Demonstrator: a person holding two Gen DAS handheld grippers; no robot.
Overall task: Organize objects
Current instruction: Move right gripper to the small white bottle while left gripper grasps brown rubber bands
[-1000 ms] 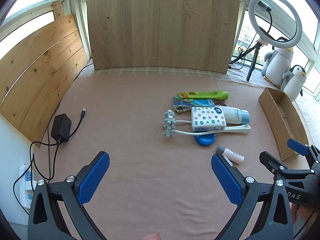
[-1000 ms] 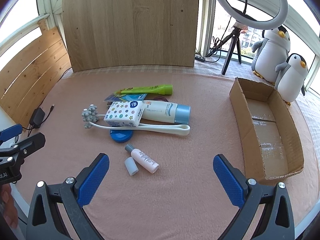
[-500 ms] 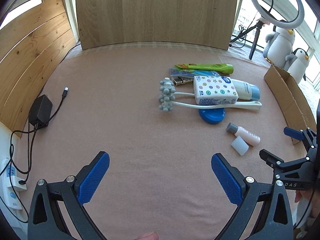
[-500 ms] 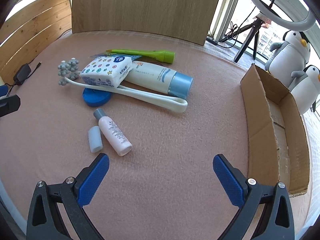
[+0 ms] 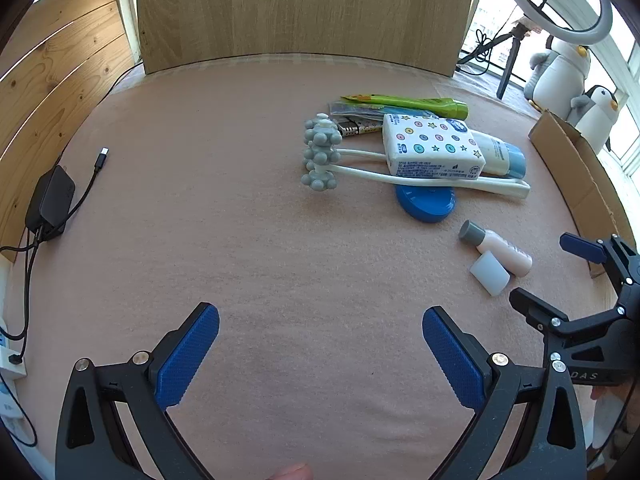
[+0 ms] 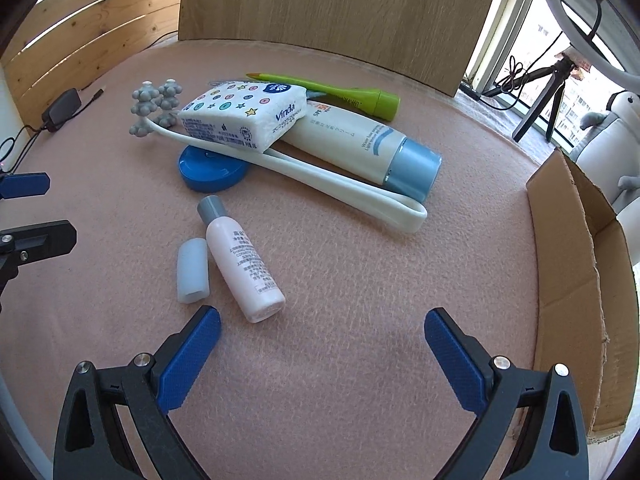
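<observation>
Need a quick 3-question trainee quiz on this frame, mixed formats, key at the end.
1. True or false: the right gripper is shut on the small pink bottle.
2. What rests on top of the white massager handle? A) green tube B) tissue pack C) blue lid
3. Fill in: the cardboard box lies on the ____ side of the right wrist view.

Key: 1 false, it is open and holds nothing. 2 B, the tissue pack. 3 right.

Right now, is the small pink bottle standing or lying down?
Lying down. The small pink bottle rests on its side on the pink cloth, grey cap pointing away, beside a loose translucent cap.
</observation>
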